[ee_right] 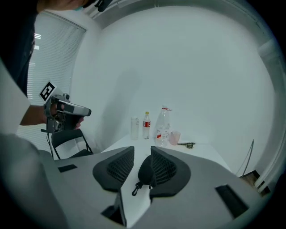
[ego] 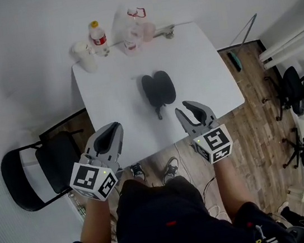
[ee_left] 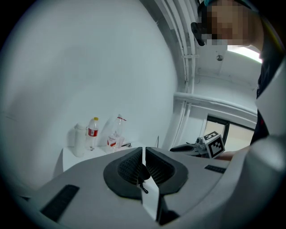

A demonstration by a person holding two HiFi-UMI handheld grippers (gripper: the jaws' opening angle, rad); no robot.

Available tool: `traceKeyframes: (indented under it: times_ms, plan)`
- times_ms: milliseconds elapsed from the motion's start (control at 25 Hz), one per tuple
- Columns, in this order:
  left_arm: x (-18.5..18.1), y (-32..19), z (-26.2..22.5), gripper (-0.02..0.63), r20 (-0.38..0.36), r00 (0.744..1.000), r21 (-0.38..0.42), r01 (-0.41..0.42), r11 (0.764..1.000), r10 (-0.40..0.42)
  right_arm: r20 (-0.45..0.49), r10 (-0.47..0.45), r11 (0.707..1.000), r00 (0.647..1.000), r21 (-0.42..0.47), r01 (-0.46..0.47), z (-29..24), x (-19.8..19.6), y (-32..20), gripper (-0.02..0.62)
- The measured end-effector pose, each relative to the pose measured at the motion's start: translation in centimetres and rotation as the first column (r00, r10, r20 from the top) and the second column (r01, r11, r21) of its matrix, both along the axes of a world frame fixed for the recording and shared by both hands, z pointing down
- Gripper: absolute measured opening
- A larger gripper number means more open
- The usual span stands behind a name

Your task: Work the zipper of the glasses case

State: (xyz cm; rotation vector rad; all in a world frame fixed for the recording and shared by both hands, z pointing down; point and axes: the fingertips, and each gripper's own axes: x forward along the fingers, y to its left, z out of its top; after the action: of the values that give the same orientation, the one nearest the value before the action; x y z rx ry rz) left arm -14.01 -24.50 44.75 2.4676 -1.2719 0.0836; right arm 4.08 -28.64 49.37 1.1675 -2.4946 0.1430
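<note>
Right tongs (ego: 184, 107) near table (ego: 200, 65) edge, case (ego: 158, 89) central

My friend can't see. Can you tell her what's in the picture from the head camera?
A black glasses case lies in the middle of a white table, untouched. A person at the near edge holds a left tool, shut, and a right tool, slightly open, both short of the case. Bottles stand at the far edge.
</note>
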Motion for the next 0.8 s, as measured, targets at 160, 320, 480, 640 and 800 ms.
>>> traceKeyframes:
  times_ms: [160, 320, 480, 640, 800]
  plan:
    - [0.0, 0.4, 1.1, 0.037, 0.011, 1.0, -0.024, 0.005, 1.0, -0.005, -0.072, -0.069, 0.997, 0.995, -0.037, 0.067, 3.7, -1.5, -1.2, 0.156]
    - [-0.4, 0.4, 2.2, 0.037, 0.014, 1.0, -0.051, 0.016, 0.999, -0.015, -0.133, -0.128, 0.989, 0.983, -0.092, 0.116, 8.2, -3.4, -2.8, 0.195]
    - [-1.1, 0.4, 2.9, 0.037, 0.015, 1.0, -0.062, 0.01, 0.998, -0.009, -0.215, -0.158, 0.979, 0.964, -0.165, 0.124, 13.8, -5.5, -4.2, 0.209]
    - [-0.8, 0.6, 2.6, 0.038, -0.028, 0.999, -0.027, -0.047, 0.999, 0.046, -0.331, -0.157, 0.971, 0.93, -0.223, 0.085, 18.9, -6.0, -5.8, 0.209]
    - [-1.8, 0.4, 3.3, 0.038, -0.008, 0.999, -0.033, -0.048, 0.998, 0.048, -0.413, -0.144, 0.971, 0.899, -0.235, 0.047, 21.9, -6.8, -7.0, 0.209]
